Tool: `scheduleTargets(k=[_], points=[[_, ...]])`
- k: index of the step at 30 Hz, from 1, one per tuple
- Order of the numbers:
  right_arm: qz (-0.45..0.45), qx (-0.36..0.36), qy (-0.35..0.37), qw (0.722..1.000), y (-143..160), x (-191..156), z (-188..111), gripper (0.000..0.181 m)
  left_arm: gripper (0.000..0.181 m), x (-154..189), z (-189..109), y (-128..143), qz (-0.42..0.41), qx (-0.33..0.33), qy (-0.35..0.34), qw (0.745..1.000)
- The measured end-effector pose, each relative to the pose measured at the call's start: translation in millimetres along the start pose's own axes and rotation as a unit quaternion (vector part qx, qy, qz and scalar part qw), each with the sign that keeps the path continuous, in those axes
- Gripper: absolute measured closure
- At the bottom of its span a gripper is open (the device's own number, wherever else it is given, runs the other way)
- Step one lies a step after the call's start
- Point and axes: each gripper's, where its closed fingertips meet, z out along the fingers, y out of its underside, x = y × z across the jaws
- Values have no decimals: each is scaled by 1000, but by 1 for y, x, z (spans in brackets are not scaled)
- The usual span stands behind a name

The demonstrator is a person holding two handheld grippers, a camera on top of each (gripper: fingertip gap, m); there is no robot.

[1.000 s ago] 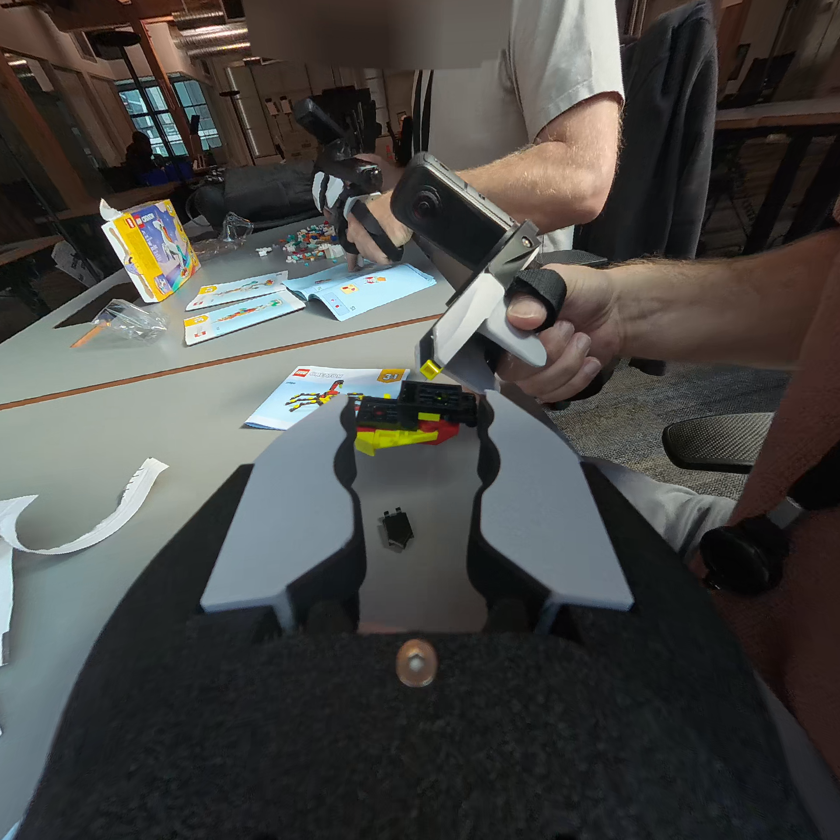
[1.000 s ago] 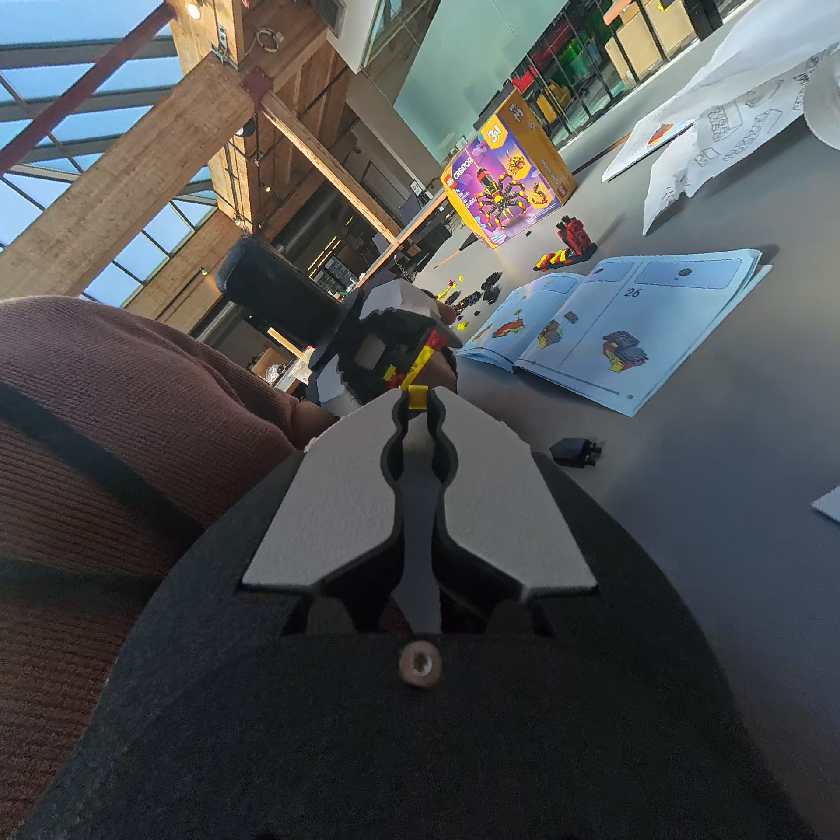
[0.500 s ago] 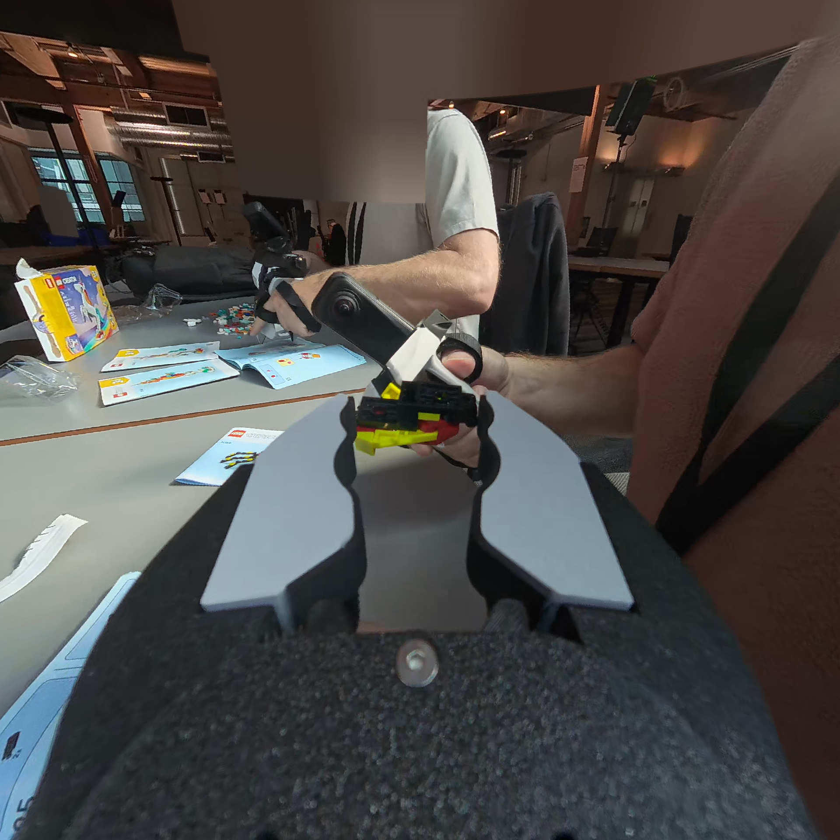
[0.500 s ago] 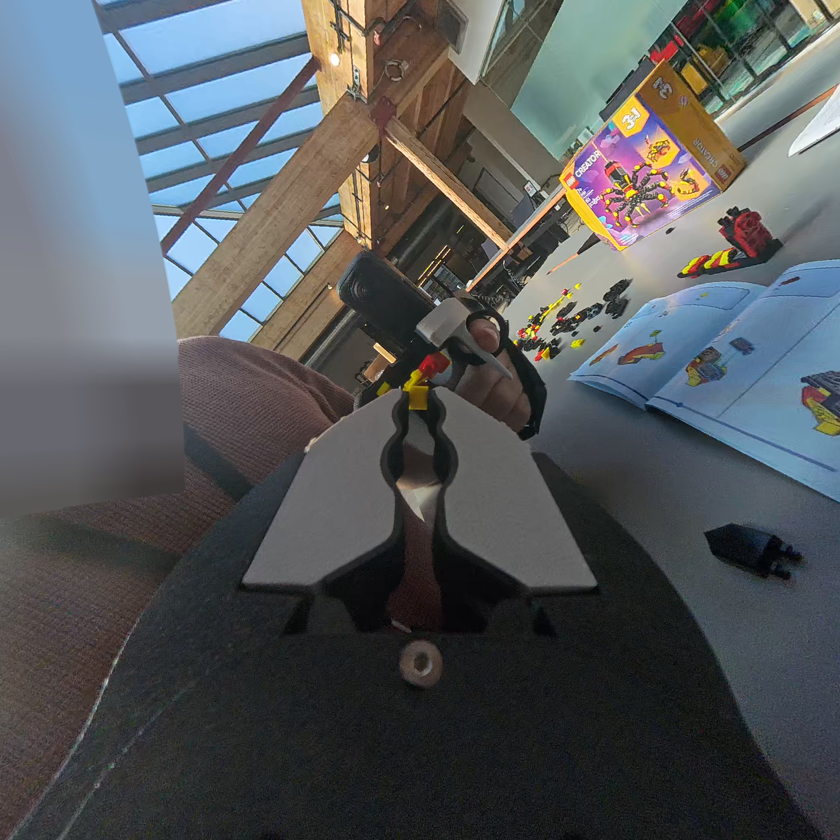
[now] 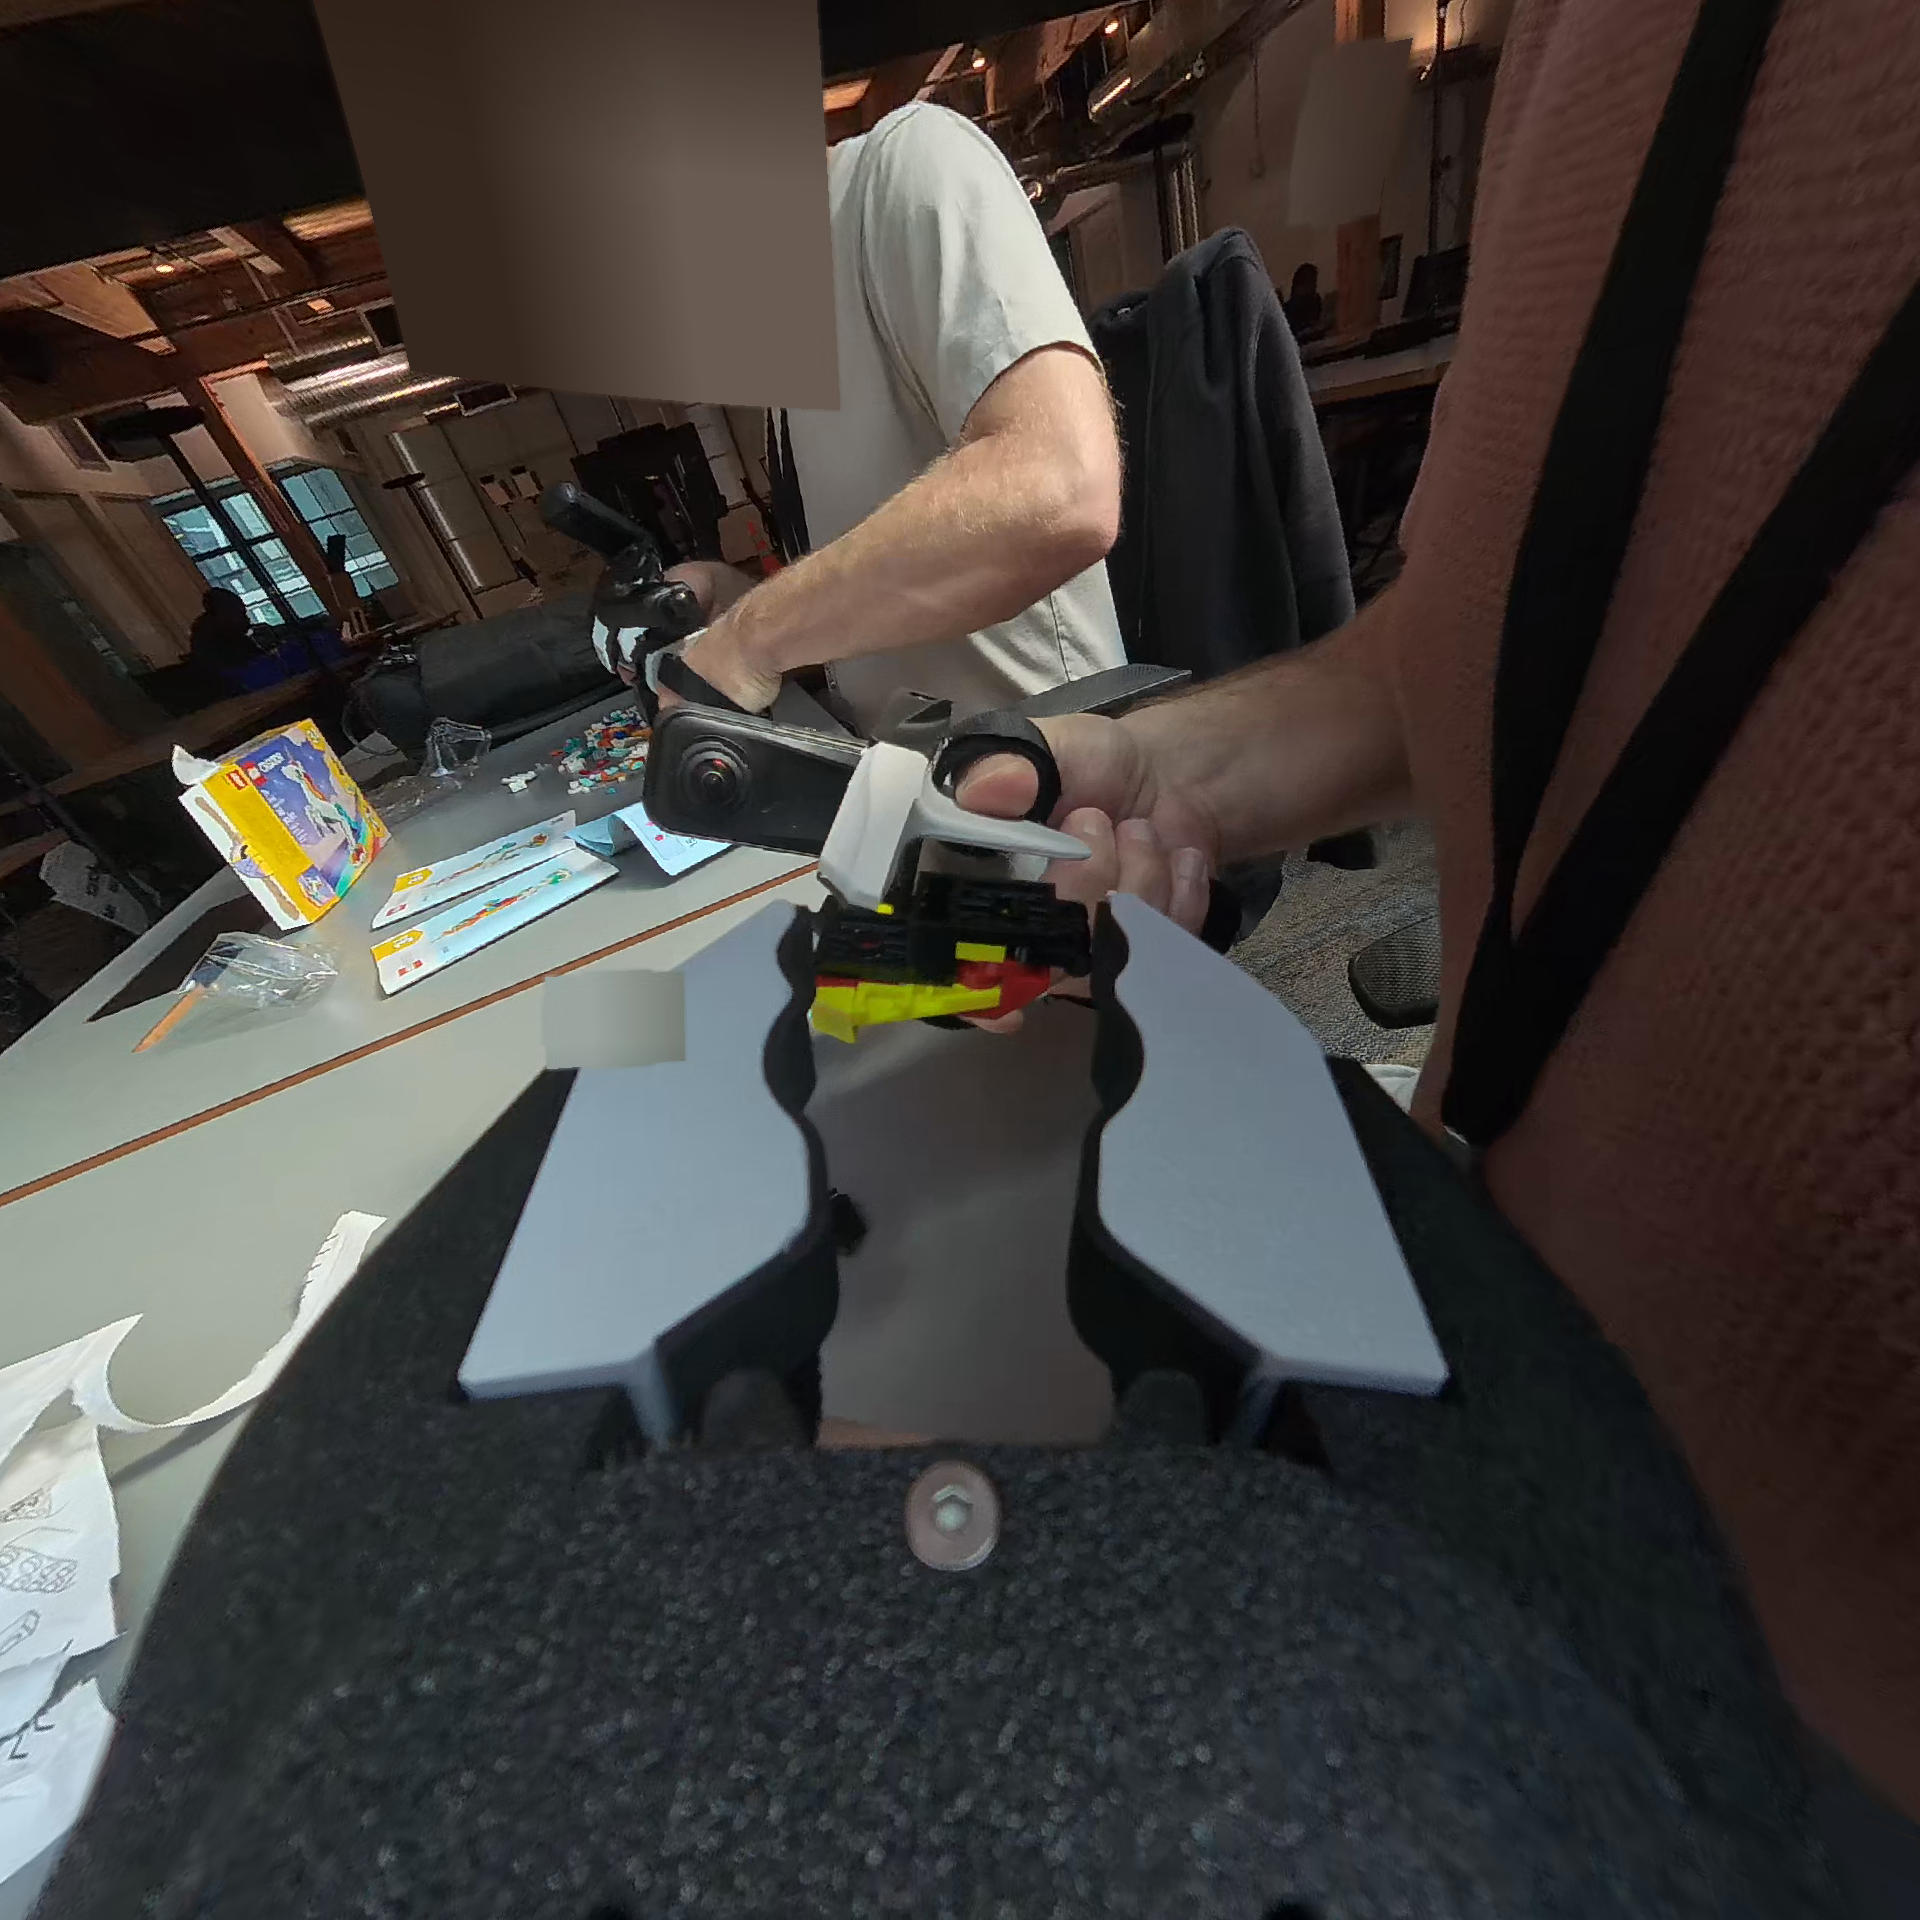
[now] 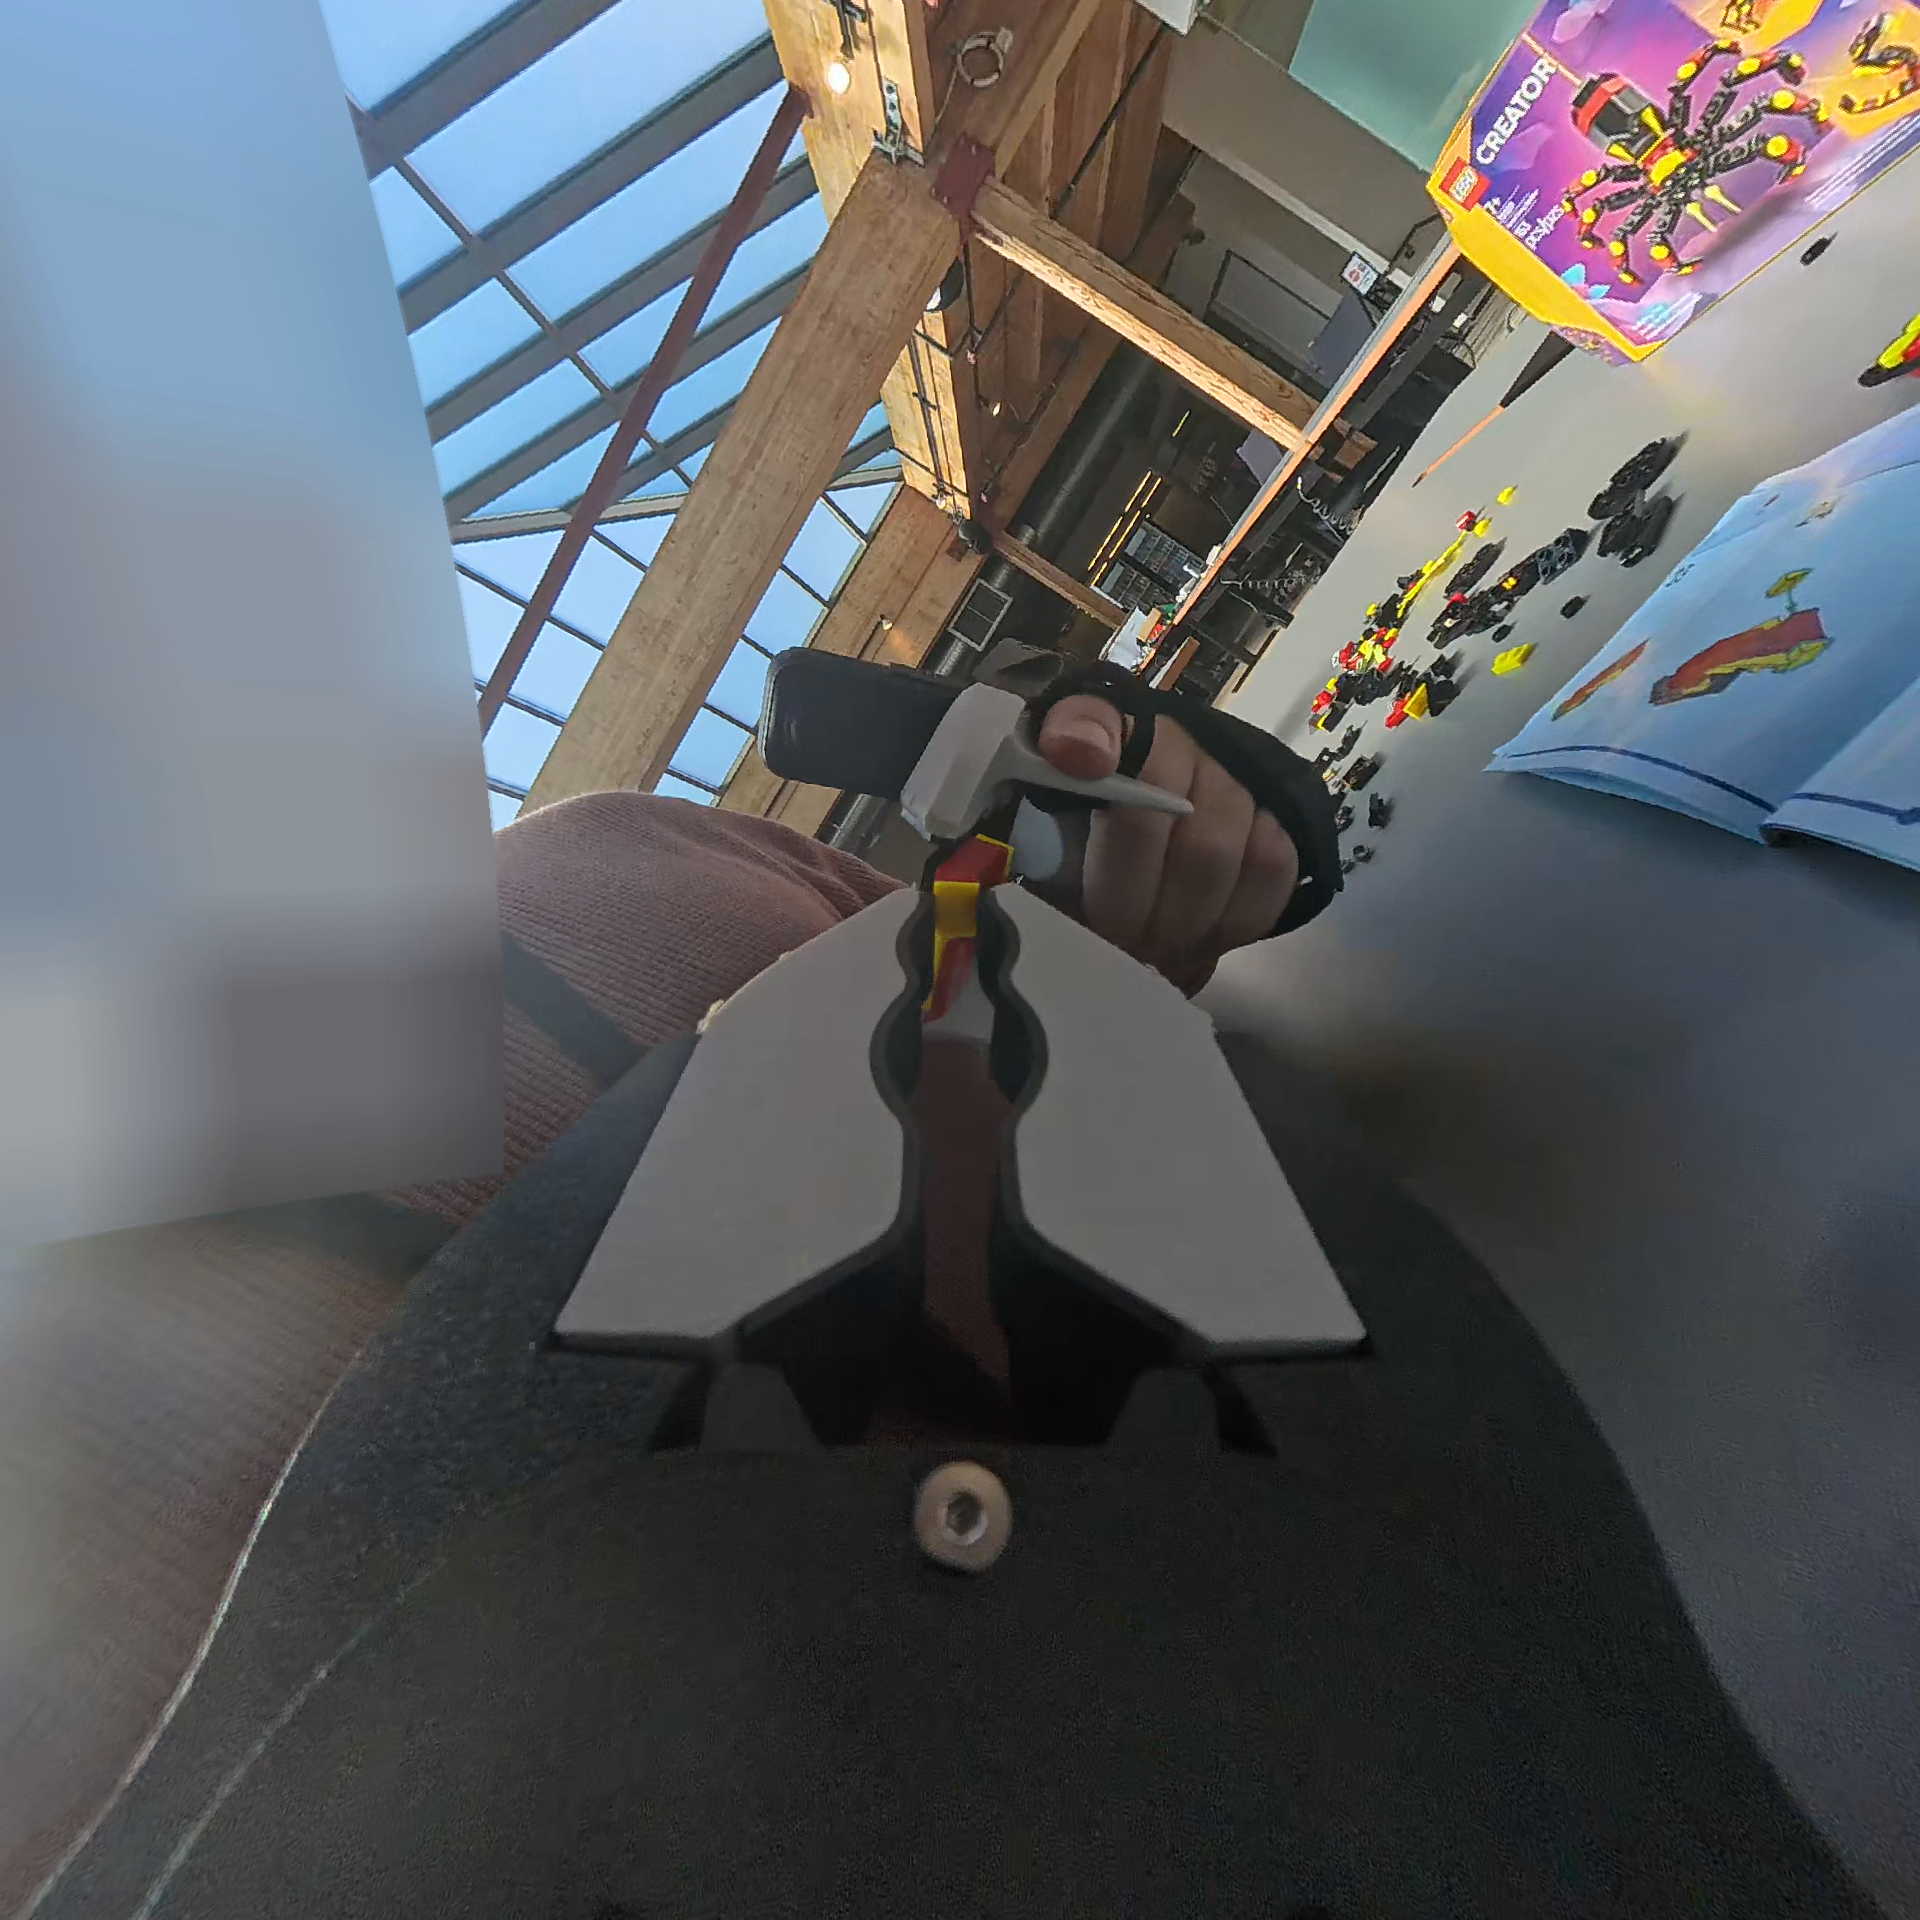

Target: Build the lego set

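My left gripper (image 5: 945,935) pinched the black, yellow and red lego assembly (image 5: 940,951) between its fingertips, lifted off the grey table (image 5: 260,1132). My right gripper (image 6: 961,914) was pressed nearly together on a small yellow brick (image 6: 954,902), tip against the assembly. The purple-and-yellow set box (image 6: 1652,177) stood shut on the table, loose bricks (image 6: 1455,623) scattered near it. I couldn't tell what the far yellow box (image 5: 286,821) held.
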Motion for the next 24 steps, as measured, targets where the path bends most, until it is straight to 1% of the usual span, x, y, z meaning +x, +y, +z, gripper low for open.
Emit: scheduleTargets(k=[4, 8, 11, 14, 16, 20, 24], points=[[17, -9, -2, 1000, 1, 0, 3, 174, 130, 1, -1, 0, 30, -13, 5, 999], [33, -18, -8, 999, 6, -3, 4, 174, 130, 6, -3, -3, 32, -13, 16, 999], [45, -30, -16, 998, 16, -12, 6, 174, 130, 17, -4, -10, 20, 3, 25, 999], [67, -43, -13, 997, 32, -16, 7, 174, 130, 34, -4, -14, 16, 4, 41, 999], [83, -47, -6, 995, 41, -15, 7, 174, 130, 42, -4, -15, -5, 14, 63, 998], [105, -32, -29, 994, 44, -18, 6, 174, 130, 45, -5, -19, -30, 40, 89, 995], [107, -8, -44, 993, 39, -21, 8, 174, 130, 41, -5, -24, -43, 72, 85, 993]])
